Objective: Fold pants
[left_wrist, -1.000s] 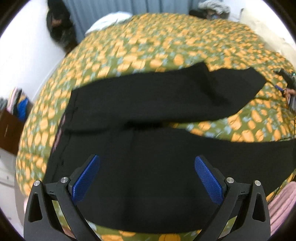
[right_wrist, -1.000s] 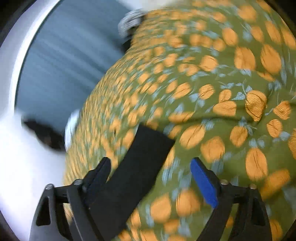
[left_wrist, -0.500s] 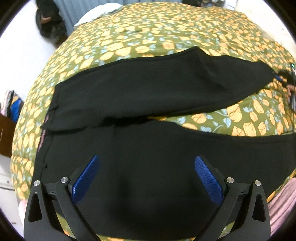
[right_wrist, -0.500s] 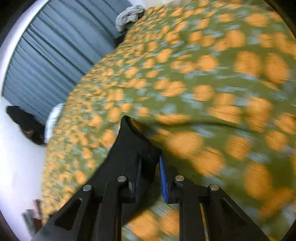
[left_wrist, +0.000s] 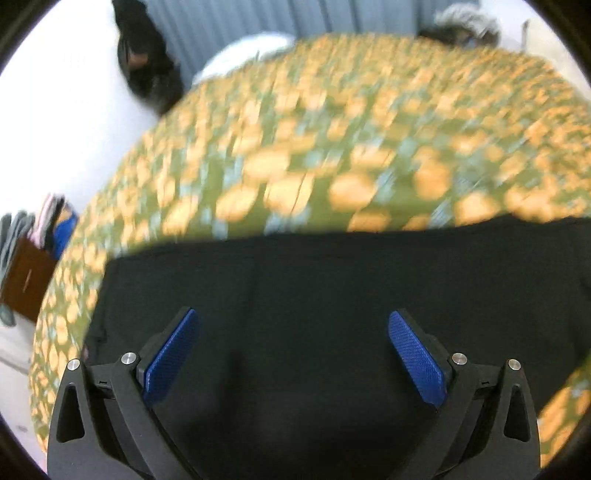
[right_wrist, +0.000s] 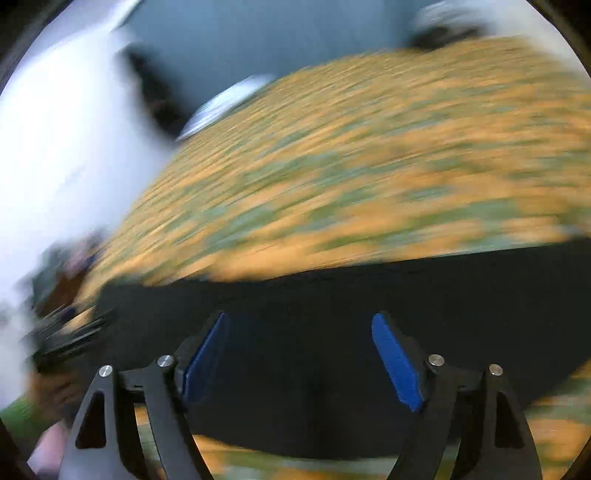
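Note:
The black pants [left_wrist: 314, 295] lie flat on a bed with a green and orange flowered cover [left_wrist: 332, 147]. In the left wrist view they form one wide black band with a straight far edge. My left gripper [left_wrist: 291, 350] is open and empty, low over the pants. The right wrist view is heavily blurred; the pants [right_wrist: 332, 314] fill its lower part. My right gripper [right_wrist: 303, 354] is open and empty above them. The other gripper [right_wrist: 70, 332] shows as a dark blur at the left of the right wrist view.
A grey curtain [left_wrist: 295, 18] and a white wall are behind the bed. A white pillow [left_wrist: 251, 48] and a dark bundle [left_wrist: 147, 59] lie at the far end. A brown box with clothes [left_wrist: 26, 273] stands left of the bed.
The far pant leg has been brought over onto the near one, so the pants now lie as one band. My right gripper was shut on the leg end and has opened and let go.

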A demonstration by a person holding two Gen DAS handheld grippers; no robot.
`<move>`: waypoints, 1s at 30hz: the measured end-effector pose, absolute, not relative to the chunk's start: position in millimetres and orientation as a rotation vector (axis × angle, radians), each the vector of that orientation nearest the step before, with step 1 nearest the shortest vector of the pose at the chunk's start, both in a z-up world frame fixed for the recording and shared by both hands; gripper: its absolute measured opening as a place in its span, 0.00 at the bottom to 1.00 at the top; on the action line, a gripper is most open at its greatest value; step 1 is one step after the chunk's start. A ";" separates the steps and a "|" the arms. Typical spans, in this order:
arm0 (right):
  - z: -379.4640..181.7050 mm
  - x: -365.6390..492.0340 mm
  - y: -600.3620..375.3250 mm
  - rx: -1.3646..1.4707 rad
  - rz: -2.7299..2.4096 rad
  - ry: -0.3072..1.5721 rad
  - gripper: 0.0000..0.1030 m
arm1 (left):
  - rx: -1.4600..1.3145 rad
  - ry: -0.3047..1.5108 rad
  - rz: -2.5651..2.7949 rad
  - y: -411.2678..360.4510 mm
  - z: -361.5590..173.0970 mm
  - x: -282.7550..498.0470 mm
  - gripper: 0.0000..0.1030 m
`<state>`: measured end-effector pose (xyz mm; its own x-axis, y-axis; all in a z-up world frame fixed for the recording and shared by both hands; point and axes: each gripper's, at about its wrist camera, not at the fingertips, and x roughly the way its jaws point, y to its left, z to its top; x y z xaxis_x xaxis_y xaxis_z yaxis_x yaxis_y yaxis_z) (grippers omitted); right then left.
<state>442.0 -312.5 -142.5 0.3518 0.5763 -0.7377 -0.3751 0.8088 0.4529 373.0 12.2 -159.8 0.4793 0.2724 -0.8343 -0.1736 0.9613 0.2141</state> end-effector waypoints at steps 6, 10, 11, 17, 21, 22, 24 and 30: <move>-194.1 479.2 -301.5 0.144 0.597 1.146 0.64 | 0.067 1.115 0.348 91.9 -182.5 341.6 1.00; -191.1 516.8 -461.1 0.359 0.162 1.111 0.60 | 0.032 1.116 0.459 160.1 -174.1 320.7 1.00; -186.4 518.2 -496.2 0.384 0.071 1.107 0.60 | 0.020 1.117 0.487 172.2 -172.4 317.3 1.00; -115.6 467.3 -577.4 0.229 -0.181 1.008 0.68 | -0.092 1.081 0.550 203.9 -146.8 282.3 0.99; -84.9 367.6 -525.1 0.254 0.045 0.921 0.77 | -0.065 1.033 0.336 135.2 -127.2 252.3 0.99; -84.9 338.6 -515.2 0.271 0.086 0.909 0.82 | -0.061 1.033 0.273 114.2 -125.8 244.9 0.99; -90.7 281.7 -471.6 0.329 0.205 0.891 0.87 | -0.066 1.052 0.116 62.5 -127.7 224.5 0.99; -152.0 166.8 -383.3 0.442 0.300 0.992 0.87 | 0.077 1.159 -0.238 -65.2 -158.1 171.8 0.99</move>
